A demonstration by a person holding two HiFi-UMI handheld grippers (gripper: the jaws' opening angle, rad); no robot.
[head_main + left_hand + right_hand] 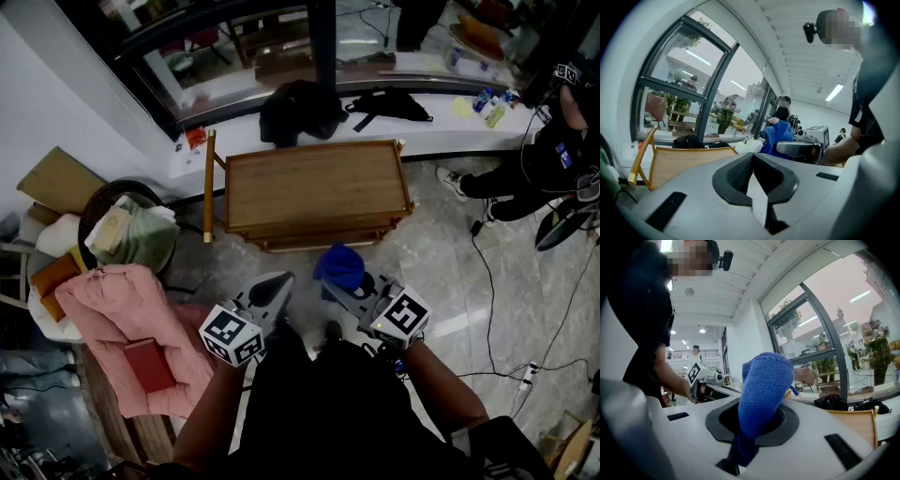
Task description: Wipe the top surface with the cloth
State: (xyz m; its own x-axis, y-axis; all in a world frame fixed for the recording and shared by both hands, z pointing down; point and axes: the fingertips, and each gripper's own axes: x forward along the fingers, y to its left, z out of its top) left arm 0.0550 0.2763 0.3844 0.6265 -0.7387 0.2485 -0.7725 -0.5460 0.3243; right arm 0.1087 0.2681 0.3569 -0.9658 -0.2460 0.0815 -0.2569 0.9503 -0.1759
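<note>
On my screen a black jacket [300, 111] and a black bag [389, 103] lie on the white ledge [234, 127] at upper centre, with small bottles [489, 101] further right. A person in black [548, 159] is low on the floor at the upper right edge. Cables [487, 300] trail across the grey floor [441, 272] at right. At left I see a round basket [94, 202] of folded towels [141, 234], cardboard [58, 180], and a pink quilt [122, 314] with a red book [150, 364] on it.

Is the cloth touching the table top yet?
Apart. The head view shows the cloth, held in the right gripper, over the floor, short of the table top; the right gripper view shows it in the air.
</note>
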